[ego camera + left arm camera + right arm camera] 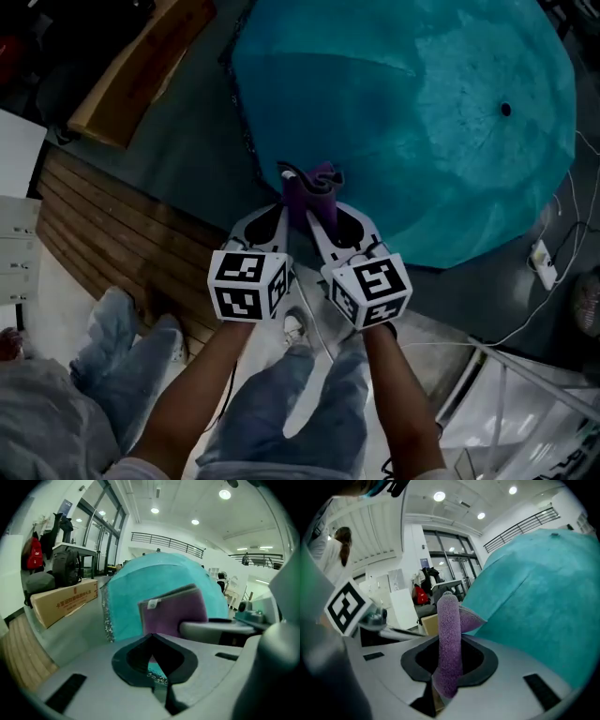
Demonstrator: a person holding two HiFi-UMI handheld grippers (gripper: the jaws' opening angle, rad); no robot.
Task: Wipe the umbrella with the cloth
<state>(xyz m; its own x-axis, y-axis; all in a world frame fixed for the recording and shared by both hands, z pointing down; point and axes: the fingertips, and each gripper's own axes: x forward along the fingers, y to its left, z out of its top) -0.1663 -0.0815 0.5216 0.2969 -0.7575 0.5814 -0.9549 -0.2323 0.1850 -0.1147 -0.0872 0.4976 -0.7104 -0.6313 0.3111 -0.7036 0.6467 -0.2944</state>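
Note:
The open teal umbrella [422, 122] lies canopy-up on the grey floor. My right gripper [319, 211] is shut on a folded purple cloth [309, 187], which stands up out of its jaws at the canopy's near edge. In the right gripper view the cloth [449, 620] rises between the jaws of that gripper [449, 660], with the umbrella [534, 588] to its right. My left gripper [278, 208] sits close beside it, over the trimmed rim. Its jaws [150, 637] meet with nothing seen held; the cloth [173, 613] and the umbrella [154, 583] lie just ahead.
A long cardboard box [141, 70] lies left of the umbrella, beside wooden slats [103, 225]. A power strip [544, 262] with white cables lies at the right. A white frame [525, 403] stands bottom right. Legs in jeans [122, 337] are at bottom left.

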